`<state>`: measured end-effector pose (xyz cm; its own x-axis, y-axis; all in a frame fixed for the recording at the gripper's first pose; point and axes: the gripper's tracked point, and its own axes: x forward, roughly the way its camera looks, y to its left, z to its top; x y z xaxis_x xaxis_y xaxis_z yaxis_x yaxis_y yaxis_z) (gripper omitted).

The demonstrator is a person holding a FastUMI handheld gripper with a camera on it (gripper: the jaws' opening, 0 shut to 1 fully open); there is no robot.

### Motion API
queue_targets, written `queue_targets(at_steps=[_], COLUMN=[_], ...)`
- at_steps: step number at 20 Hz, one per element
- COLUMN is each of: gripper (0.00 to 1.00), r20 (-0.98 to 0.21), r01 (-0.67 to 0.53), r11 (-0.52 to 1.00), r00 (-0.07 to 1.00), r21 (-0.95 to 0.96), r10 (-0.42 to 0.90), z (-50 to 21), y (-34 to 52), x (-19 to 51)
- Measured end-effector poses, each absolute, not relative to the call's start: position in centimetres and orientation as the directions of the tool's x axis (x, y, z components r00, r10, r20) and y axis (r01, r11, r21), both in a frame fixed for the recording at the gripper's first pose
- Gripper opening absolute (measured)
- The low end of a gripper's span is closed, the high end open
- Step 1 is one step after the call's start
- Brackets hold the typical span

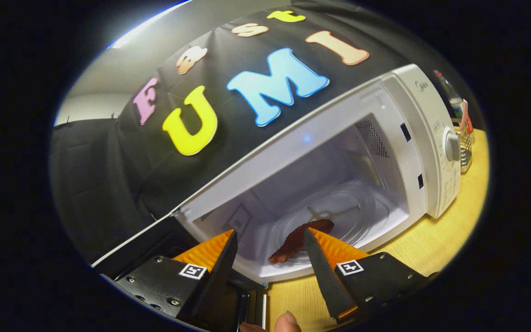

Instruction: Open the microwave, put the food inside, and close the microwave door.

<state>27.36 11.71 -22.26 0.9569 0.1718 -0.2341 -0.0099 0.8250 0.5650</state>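
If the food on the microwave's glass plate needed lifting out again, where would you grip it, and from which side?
Grip the near end of the reddish-brown food, coming straight in through the open front of the microwave. It lies long and flat on the glass plate, pointing toward the opening. The gripper is open, its fingers either side of that end.

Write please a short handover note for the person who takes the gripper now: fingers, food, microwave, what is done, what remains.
Gripper: open, fingers apart in front of the open microwave, holding nothing.
Food: reddish-brown piece lies on the glass turntable inside the cavity, just beyond the fingers.
Door: swung open, beside the one finger.
Done: microwave opened, food placed inside.
Left: pull back the gripper, then push the door shut.
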Motion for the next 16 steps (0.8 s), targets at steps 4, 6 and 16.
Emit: queue_targets(at_steps=[4, 6, 16], gripper=[0.87, 0.87, 0.87], r20=[-0.195, -0.202, -0.145], r01=[-0.128, -0.151, -0.279], r11=[0.884, 0.909, 0.96], r00=[0.952, 0.949, 0.95], r21=[0.449, 0.389, 0.001], r10=[0.237, 0.243, 0.276], z=[-18.9, -18.1, -14.1], y=[10.7, 9.3, 5.9], x=[22.5, 20.1, 7.8])
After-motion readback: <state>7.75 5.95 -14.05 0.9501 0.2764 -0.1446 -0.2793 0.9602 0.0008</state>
